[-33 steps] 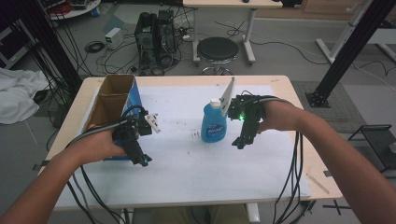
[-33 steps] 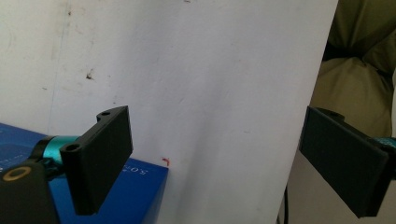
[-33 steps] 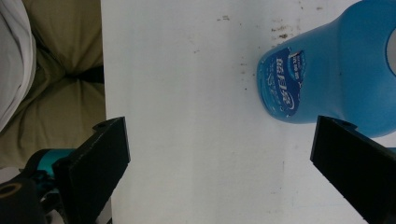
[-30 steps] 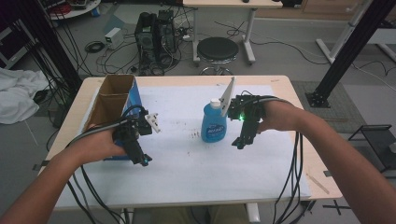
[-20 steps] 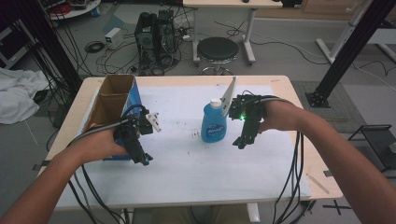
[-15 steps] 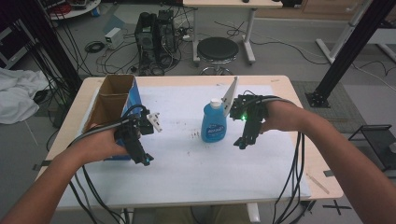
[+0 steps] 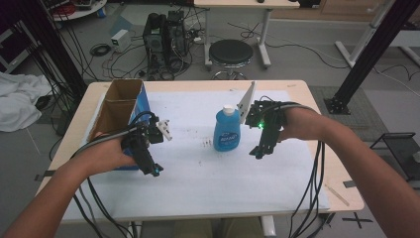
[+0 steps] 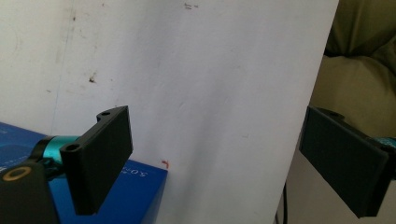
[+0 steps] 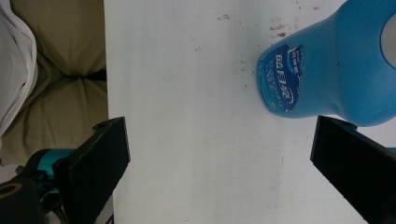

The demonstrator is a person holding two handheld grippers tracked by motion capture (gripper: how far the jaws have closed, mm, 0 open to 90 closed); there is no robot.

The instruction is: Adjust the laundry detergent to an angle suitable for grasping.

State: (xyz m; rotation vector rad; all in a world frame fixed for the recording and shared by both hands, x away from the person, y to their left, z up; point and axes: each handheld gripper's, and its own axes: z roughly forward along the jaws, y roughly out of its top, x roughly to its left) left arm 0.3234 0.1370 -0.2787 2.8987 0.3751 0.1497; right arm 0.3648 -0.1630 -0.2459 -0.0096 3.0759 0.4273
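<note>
A blue bottle (image 7: 227, 131) with a white cap stands upright near the middle of the white sheet (image 7: 208, 183). My right gripper (image 7: 258, 152) hovers just right of it, open, jaws pointing down toward the near edge. In the right gripper view the bottle (image 9: 327, 70) lies off to the upper right, outside the open right gripper (image 9: 219, 172). My left gripper (image 7: 151, 170) is open beside the near corner of a blue-sided cardboard box (image 7: 140, 101). The left gripper (image 8: 222, 158) has only sheet between its jaws, and the box corner (image 8: 140, 196) is at lower left.
The box is open-topped, has two compartments and sits at the table's left edge. A wooden table rim (image 7: 198, 84) borders the sheet. Behind the table are a black stool (image 7: 229, 52) and a computer tower (image 7: 166, 37). Cables trail from both grippers over the near edge.
</note>
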